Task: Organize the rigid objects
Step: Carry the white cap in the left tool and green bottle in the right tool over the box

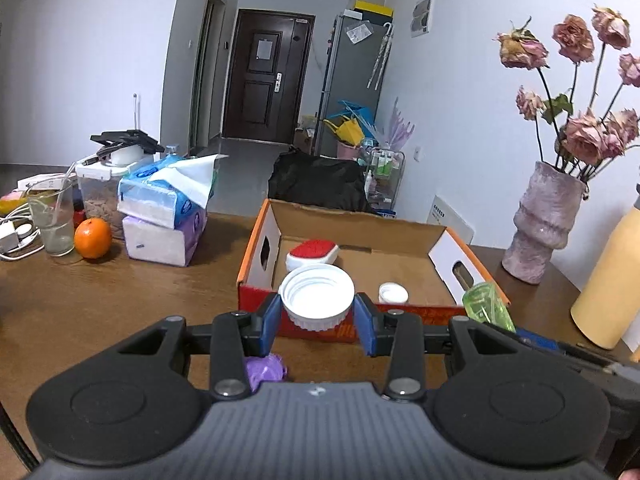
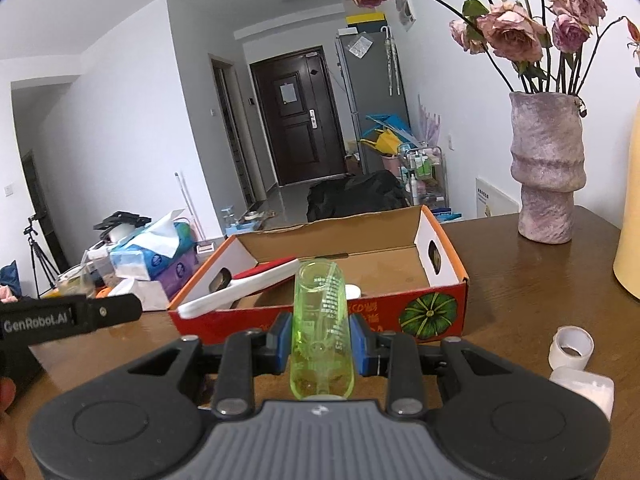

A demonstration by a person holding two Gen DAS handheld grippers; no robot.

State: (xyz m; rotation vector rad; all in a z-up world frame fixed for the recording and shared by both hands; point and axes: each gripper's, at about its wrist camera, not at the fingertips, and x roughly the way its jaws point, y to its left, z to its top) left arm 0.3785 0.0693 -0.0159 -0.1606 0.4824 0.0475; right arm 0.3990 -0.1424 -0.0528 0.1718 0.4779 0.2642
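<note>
My left gripper (image 1: 318, 314) is shut on a large white ribbed lid (image 1: 317, 296), held open side up just before the front wall of the orange cardboard box (image 1: 352, 322). Inside the box lie a red-and-white brush (image 1: 313, 254) and a small white cap (image 1: 393, 293). My right gripper (image 2: 320, 340) is shut on a clear green plastic bottle (image 2: 322, 328), mouth pointing forward at the box (image 2: 280, 320). The bottle also shows in the left wrist view (image 1: 486, 306) at the box's front right corner. The brush (image 2: 248, 288) leans over the box's left front wall.
On the brown table: tissue packs (image 1: 164, 216), an orange (image 1: 93, 238), a glass (image 1: 52, 220), a purple crumpled thing (image 1: 266, 368), a pink vase of dried roses (image 2: 546, 168), a yellow bottle (image 1: 608, 288), a white tape roll (image 2: 572, 346) and white block (image 2: 586, 390).
</note>
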